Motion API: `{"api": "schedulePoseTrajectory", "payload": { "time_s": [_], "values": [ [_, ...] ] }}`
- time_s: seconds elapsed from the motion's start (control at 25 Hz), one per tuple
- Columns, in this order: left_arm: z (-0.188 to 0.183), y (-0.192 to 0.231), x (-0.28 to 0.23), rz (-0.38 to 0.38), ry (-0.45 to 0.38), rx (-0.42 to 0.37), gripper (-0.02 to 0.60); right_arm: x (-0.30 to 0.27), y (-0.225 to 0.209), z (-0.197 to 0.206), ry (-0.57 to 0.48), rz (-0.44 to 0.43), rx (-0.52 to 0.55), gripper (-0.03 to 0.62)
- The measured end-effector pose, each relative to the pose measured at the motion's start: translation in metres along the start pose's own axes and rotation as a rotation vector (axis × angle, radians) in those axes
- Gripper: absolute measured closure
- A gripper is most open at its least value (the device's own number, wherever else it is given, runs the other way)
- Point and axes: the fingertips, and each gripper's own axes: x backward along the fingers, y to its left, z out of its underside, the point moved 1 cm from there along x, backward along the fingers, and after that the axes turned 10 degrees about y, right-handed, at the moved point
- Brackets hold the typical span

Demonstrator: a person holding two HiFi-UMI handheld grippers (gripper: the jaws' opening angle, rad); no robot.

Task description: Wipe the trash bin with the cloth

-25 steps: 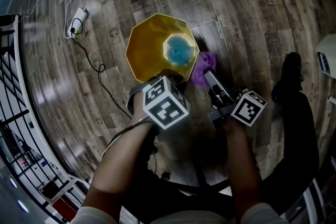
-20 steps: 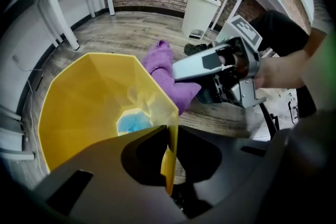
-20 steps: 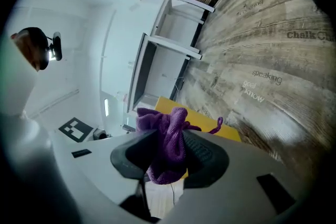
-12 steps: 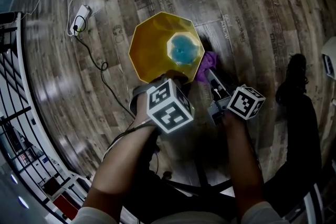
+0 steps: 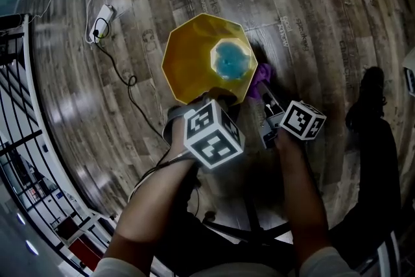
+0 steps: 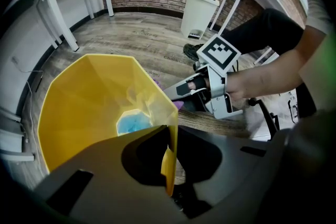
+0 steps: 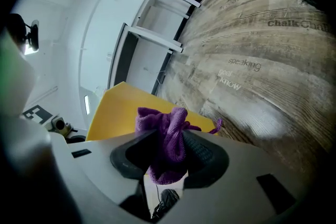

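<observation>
A yellow faceted trash bin (image 5: 194,61) stands on the wood floor, with something blue (image 5: 229,61) at its bottom. My left gripper (image 6: 169,165) is shut on the bin's near rim (image 6: 170,128); one jaw is inside the wall and one outside. My right gripper (image 7: 167,152) is shut on a bunched purple cloth (image 7: 165,136) and holds it against the bin's outer wall (image 7: 126,107) on the right side. In the head view the purple cloth (image 5: 262,76) shows low beside the bin, by the right gripper (image 5: 267,95).
A white power strip (image 5: 104,15) and its black cable (image 5: 133,91) lie on the floor left of the bin. A metal rack (image 5: 26,139) runs along the left edge. A white lidded bin (image 6: 199,13) and white desks stand by the brick wall. A chair base sits under me.
My right gripper has moved down along the bin's right outer side with the purple cloth. The left gripper and the bin have stayed put.
</observation>
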Motion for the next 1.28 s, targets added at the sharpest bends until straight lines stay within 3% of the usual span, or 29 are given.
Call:
{"api": "schedulePoseTrajectory", "payload": {
  "time_s": [0.56, 1.28],
  "values": [
    [-0.002, -0.001, 0.001, -0.006, -0.012, 0.010, 0.555, -0.040, -0.075, 0.010, 0.093, 0.182, -0.002, 0.450],
    [-0.002, -0.003, -0.001, -0.004, -0.016, 0.035, 0.555, -0.074, -0.132, 0.011, 0.336, 0.487, 0.260, 0.450]
  ]
}}
